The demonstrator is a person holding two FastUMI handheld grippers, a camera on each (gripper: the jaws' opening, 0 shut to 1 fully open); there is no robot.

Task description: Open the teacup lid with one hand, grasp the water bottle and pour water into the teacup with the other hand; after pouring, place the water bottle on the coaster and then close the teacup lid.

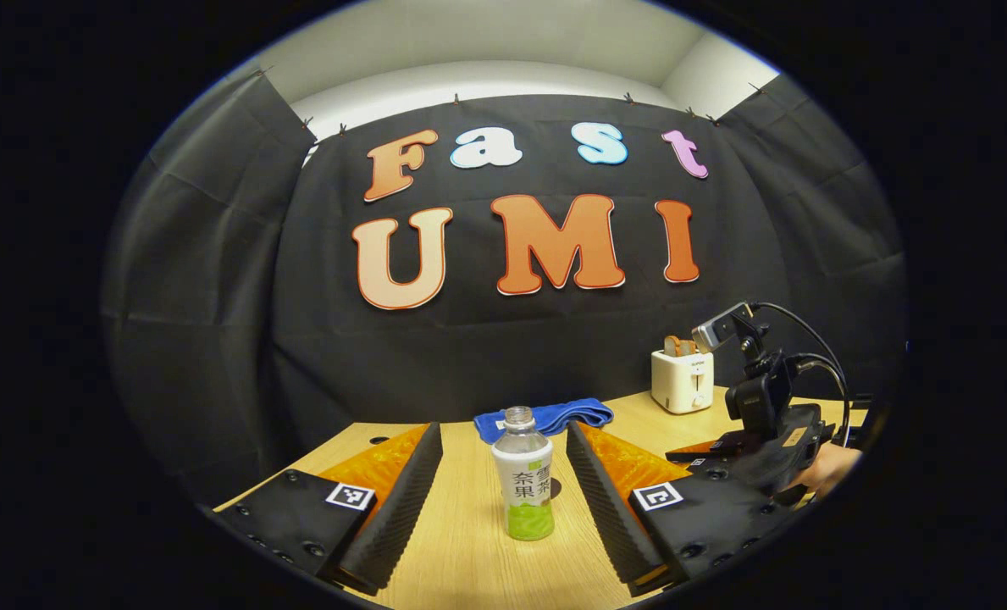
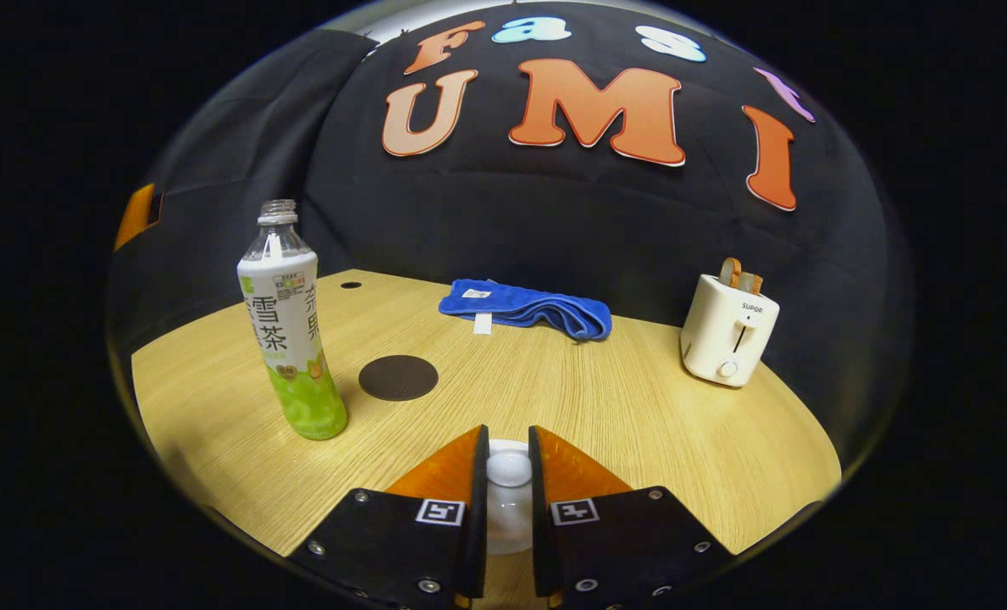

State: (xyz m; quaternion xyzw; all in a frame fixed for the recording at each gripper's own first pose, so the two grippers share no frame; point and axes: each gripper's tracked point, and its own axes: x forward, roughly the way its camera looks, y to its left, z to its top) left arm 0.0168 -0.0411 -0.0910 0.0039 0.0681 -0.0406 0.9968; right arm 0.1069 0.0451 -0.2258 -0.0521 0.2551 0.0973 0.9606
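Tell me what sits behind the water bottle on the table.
Behind the water bottle lies a folded blue towel; a dark round coaster sits just past its base. In the left gripper view the bottle covers most of the coaster.

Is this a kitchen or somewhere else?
Probably a practice booth dressed like a kitchen corner, not a real one. A wooden table stands against hanging black cloth, with just a toaster, blue towel and water bottle on it.

An uncapped, green-labelled water bottle (image 2: pixel 290 335) stands upright near the tabletop's left edge, just beside a round dark coaster (image 2: pixel 398 377). A white teacup lid (image 2: pixel 508 470) sits near the front edge.
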